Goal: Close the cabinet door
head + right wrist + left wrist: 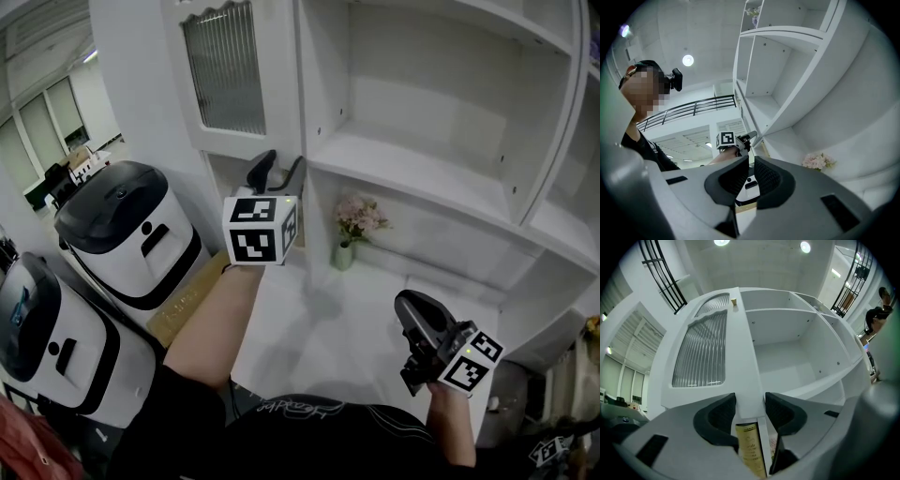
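The white cabinet door (230, 70) with a ribbed glass panel stands swung open at the upper left, in front of the empty shelves (422, 169). My left gripper (281, 171) is raised to the door's lower free edge. In the left gripper view the door's white edge (743, 357) fills the gap between the two dark pads, so the left gripper (750, 401) is shut on it. My right gripper (411, 311) hangs low at the right over the counter, away from the door. Its jaws (751, 165) are together with nothing between them.
A small vase of pink flowers (349, 230) stands on the white counter (375, 309) under the shelves. Two white-and-black bins (127, 230) (47, 347) and a cardboard box (187, 300) sit on the floor at the left, below the open door.
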A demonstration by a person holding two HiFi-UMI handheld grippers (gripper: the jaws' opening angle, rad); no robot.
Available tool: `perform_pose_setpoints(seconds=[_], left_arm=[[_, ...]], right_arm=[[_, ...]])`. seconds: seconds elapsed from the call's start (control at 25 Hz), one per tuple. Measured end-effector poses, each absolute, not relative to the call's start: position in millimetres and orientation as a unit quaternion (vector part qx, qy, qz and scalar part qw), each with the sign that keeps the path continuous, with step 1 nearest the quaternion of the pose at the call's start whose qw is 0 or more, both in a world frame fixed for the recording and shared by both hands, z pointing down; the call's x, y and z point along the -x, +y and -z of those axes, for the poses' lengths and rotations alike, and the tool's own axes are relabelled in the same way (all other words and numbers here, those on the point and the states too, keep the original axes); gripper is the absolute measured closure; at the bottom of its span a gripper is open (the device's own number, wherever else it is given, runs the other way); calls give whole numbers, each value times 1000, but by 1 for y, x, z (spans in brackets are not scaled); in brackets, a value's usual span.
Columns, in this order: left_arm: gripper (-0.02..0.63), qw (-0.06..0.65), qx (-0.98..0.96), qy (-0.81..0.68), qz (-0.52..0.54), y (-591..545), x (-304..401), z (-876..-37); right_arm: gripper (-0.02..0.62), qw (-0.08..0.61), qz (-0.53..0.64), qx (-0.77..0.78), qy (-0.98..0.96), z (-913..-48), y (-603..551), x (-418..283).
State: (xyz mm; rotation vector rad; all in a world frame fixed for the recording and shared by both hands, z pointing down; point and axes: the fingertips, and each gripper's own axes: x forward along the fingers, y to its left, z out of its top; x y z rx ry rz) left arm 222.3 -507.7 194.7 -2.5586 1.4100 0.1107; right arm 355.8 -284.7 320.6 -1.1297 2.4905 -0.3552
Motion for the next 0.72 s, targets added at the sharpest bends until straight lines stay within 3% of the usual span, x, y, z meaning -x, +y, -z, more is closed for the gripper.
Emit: perform_pose_setpoints(seconds=[0.72], left_arm=[[397,85,879,467,-42,-520,-229,-193]], right_arm=[[534,185,128,408,885,-324,-289,-358]])
